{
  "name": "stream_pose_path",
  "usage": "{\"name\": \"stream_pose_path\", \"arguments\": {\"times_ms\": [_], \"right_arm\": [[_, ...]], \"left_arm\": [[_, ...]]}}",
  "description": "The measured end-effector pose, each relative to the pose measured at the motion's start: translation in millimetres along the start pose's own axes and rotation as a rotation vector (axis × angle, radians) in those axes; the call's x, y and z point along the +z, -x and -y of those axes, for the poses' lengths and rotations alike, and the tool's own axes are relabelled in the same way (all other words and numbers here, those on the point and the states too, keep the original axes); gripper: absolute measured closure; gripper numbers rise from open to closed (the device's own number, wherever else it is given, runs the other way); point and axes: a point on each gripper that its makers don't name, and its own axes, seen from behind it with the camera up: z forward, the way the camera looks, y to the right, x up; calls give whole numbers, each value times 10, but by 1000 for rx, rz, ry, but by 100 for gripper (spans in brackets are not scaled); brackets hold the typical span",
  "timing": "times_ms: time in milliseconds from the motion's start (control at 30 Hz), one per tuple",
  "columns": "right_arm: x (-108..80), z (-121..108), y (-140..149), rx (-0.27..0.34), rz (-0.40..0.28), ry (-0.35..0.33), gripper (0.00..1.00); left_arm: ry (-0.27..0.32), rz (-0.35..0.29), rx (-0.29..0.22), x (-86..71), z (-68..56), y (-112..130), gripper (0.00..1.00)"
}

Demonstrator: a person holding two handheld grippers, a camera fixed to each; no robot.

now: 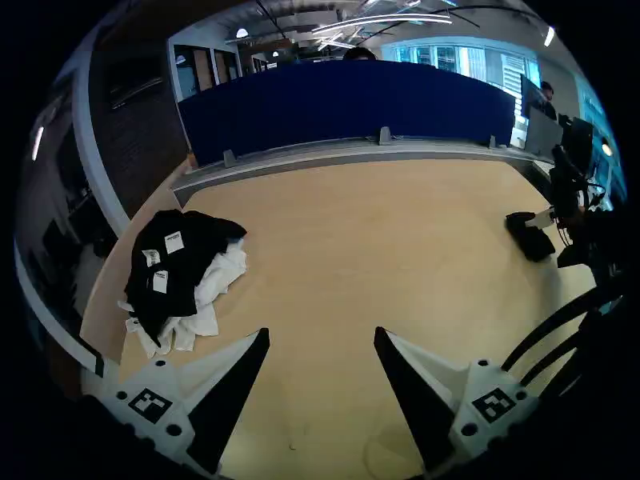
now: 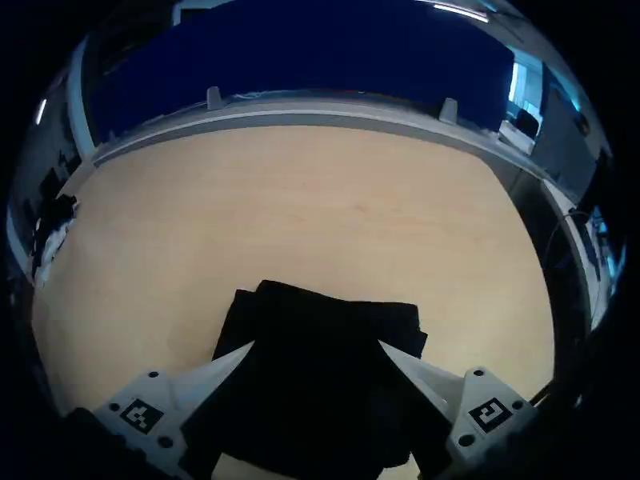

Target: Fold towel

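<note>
Left gripper view: left tool (image 1: 320,332) spread, empty, over bare table (image 1: 360,232); 1 towel pile (image 1: 180,276), black & white, at the table's far-left edge, no. of pieces unclear. Right gripper view: right tool (image 2: 318,346) spread over 1 folded black towel (image 2: 320,316), not pinching. This fold looks done, I'd say; next calls for fetching another from the pile.

Surface (image 1: 360,240): we see pale wood with a rounded left edge.
Left side: we find a heap of black and white cloths (image 1: 180,272) with white tags near that edge.
Right side: we see a folded black towel (image 2: 320,352) lying flat, well apart from the heap.
</note>
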Motion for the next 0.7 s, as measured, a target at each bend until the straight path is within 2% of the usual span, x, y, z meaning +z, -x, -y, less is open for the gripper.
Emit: {"name": "stream_pose_path", "arguments": {"times_ms": [200, 467, 700], "right_arm": [[-64, 3, -100, -6, -21, 1, 0], [-382, 54, -335, -18, -100, 4, 0], [-643, 186, -255, -21, -123, 6, 0]], "left_arm": [[3, 0, 1, 17, -1, -9, 2], [16, -7, 0, 46, -34, -56, 2], [30, -20, -4, 62, -72, -79, 3]]}}
